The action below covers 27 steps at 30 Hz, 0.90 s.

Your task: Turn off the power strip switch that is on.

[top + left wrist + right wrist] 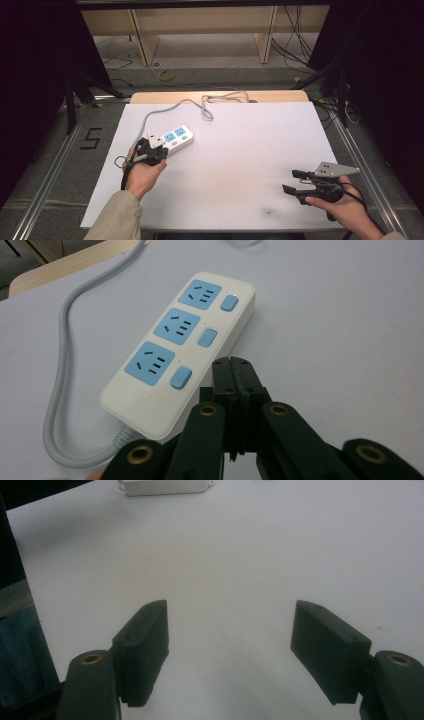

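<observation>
White table takes up most of the high view, bare apart from one item at its left-rear.

Power strip: white body, three blue outlets in a row, a blue switch beside each. Lies flat, face up. Long axis runs diagonally across the table, from near-left to far-right in the high view. Cord end is the near-left one, next to the left gripper. The far end points toward the table's back-right.

Grey cord leaves that near end, curves round the strip's left side and runs to the back edge, where it bunches in loose loops. Probably slack kept out of the work area.

Left gripper: jaws pressed together, nothing between them. The tip sits just beside the strip's near end, close to the nearest switch. I can't tell whether it touches. Closed jaws make a single blunt point, so my guess is it's set up to poke a switch or nudge the strip, not to grab.

Right gripper: jaws spread wide, empty, over bare table at the near-right, well apart from the strip. Looks parked, or ready to steady the strip.
</observation>
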{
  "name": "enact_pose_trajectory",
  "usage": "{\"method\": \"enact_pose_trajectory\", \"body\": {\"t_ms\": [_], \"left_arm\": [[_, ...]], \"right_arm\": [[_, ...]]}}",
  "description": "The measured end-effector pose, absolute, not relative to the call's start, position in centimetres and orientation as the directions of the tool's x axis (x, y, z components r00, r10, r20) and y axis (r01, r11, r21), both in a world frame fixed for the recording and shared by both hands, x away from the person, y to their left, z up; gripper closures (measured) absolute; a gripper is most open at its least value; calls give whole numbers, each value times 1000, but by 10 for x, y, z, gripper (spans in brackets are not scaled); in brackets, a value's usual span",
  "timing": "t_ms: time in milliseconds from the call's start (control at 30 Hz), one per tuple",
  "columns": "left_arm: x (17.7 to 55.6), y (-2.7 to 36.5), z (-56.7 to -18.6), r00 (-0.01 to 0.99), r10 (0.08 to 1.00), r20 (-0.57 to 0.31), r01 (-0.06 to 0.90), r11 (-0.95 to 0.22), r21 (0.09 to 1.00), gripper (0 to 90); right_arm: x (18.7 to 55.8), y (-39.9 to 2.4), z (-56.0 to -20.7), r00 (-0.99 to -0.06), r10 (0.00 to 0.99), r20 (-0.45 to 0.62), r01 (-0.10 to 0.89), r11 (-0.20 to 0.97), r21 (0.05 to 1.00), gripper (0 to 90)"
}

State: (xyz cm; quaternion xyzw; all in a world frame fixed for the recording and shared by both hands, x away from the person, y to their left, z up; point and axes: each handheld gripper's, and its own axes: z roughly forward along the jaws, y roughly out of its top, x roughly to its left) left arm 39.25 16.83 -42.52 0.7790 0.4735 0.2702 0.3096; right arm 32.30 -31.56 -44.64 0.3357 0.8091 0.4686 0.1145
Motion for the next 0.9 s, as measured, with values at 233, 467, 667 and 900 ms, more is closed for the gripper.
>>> {"method": "enact_pose_trajectory", "body": {"t_ms": [233,467,667,900], "left_arm": [[405,167,-424,392,913,113,589,-343,732,900],[413,165,-424,390,913,122,598,-352,720,900],[420,163,-425,388,913,129,603,-357,713,900],[425,163,-423,379,917,123,611,-348,711,900]], "right_arm": [[322,-315,-446,-750,649,130,435,336,835,317],[322,-315,-446,-750,648,134,439,335,834,317],[322,-315,-447,-750,648,135,438,334,834,316],[322,-315,-446,-752,646,134,438,338,833,317]]}}
